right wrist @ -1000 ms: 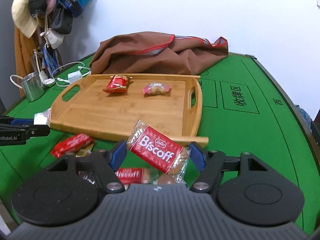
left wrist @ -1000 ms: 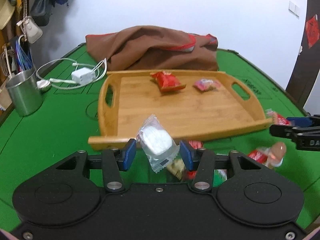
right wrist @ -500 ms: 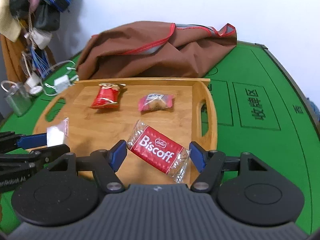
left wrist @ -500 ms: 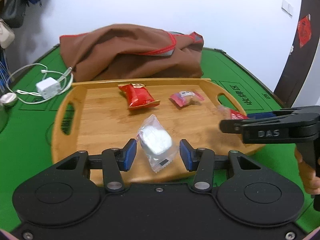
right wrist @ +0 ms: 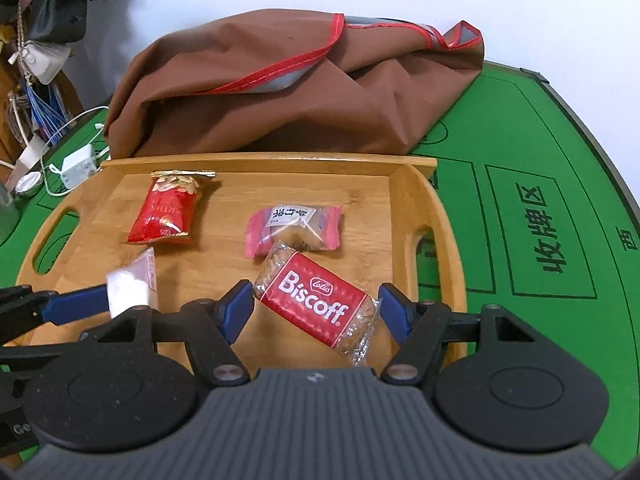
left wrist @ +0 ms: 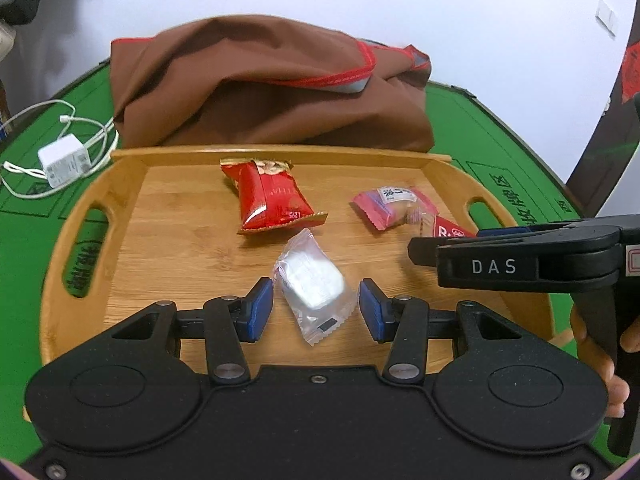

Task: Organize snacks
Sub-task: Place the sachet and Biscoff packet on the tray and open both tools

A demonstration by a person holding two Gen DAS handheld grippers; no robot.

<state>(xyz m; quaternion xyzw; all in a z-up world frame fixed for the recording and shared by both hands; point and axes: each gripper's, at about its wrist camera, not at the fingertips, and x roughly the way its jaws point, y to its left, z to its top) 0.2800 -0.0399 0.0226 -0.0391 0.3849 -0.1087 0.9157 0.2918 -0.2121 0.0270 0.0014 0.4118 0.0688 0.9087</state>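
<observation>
1. Snacks are gathering on the wooden tray (left wrist: pixel 96 184), which sits on the green desk (right wrist: pixel 540 184) in front of a brown bag (left wrist: pixel 272 88). 2 already lie near the tray's far edge: a red packet (left wrist: pixel 272 200) and a pink wrapped sweet (left wrist: pixel 390 206).
2. The left hand-held gripper (left wrist: pixel 316 310) points down over the tray's near half, clamped on a clear-wrapped white snack (left wrist: pixel 312 284) that stands tilted between the blue pads.
3. The right hand-held gripper (right wrist: pixel 316 312) hangs over the tray's near right corner, gripping a Biscoff biscuit (right wrist: pixel 316 304) diagonally by its wrapper ends.
4. Risk: the 2 tools sit just beside each other, so lowering together could knock them, I judge.
5. Risk: the Biscoff's far end overlaps the pink sweet in view; released here it may land on it or shove it.
6. Risk: the slick clear wrapper could slip or tumble toward the near rim.
</observation>
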